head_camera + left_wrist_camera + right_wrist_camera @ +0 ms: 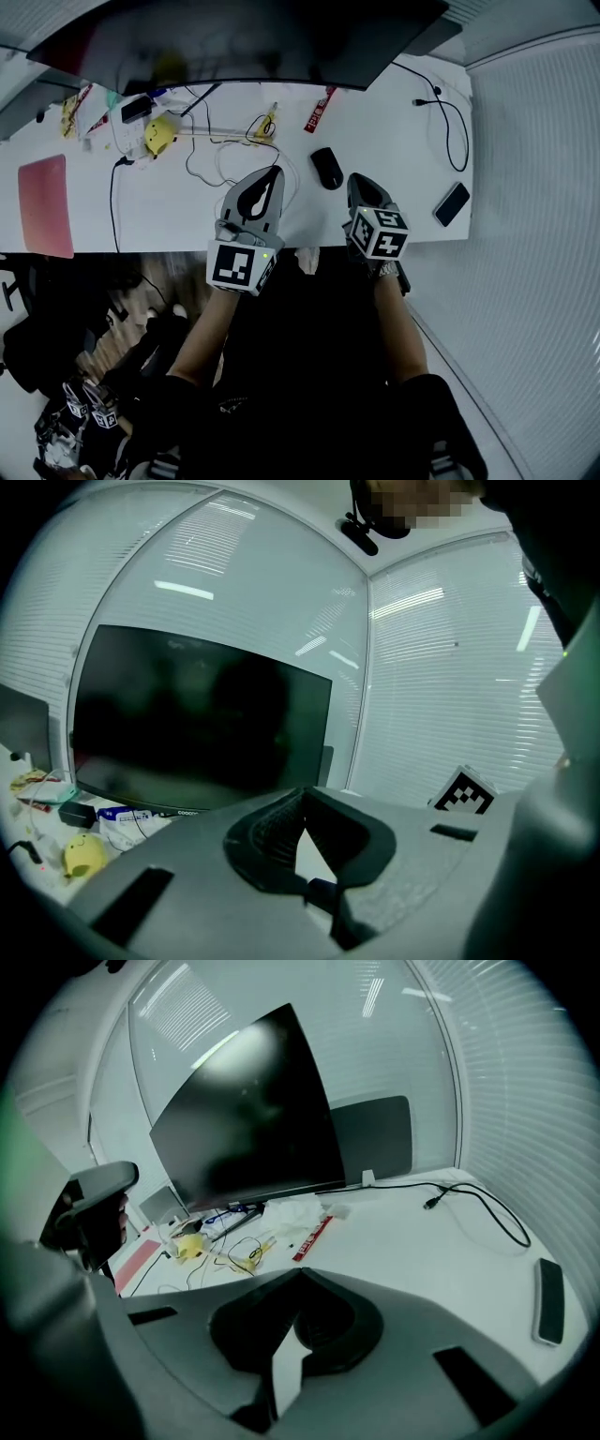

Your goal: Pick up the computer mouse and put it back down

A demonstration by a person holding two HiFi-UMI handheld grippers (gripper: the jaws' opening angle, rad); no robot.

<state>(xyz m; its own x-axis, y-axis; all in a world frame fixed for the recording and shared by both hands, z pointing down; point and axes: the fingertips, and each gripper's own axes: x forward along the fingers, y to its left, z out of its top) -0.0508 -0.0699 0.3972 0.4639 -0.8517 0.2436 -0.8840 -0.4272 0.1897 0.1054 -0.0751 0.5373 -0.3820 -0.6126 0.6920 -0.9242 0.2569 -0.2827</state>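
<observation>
Landmark for all positions: the monitor (244,37), which stands along the far edge of the white bench (394,141).

Task item: the black computer mouse (326,168) lies flat on the bench in front of the monitor's right half, with bare bench all round it. Nothing touches it.

Left tongs (277,172): I read these as clenched. In the left gripper view the two tips meet, with only a sliver of light behind them and nothing between them. They are held over the near edge of the bench, roughly opposite the monitor's middle and aimed toward it. They are farther from the monitor than the mouse is.

Right tongs (357,181): also clenched. The tips are together in the right gripper view and nothing is gripped. They sit over the near bench edge, opposite the monitor's right part, tilted downward, and likewise farther from the monitor than the mouse.

Other items noted:
- A dark phone (451,203) lies just past the monitor's right end, toward the near bench edge.
- A black cable (457,122) loops across the bench by the monitor's right end.
- A red strip (319,110) lies just in front of the monitor.
- A yellow object (159,136) and a tangle of thin wires (220,150) lie in front of the monitor's left half.
- A pink mat (45,206) lies at the monitor's left end, well forward of it.
</observation>
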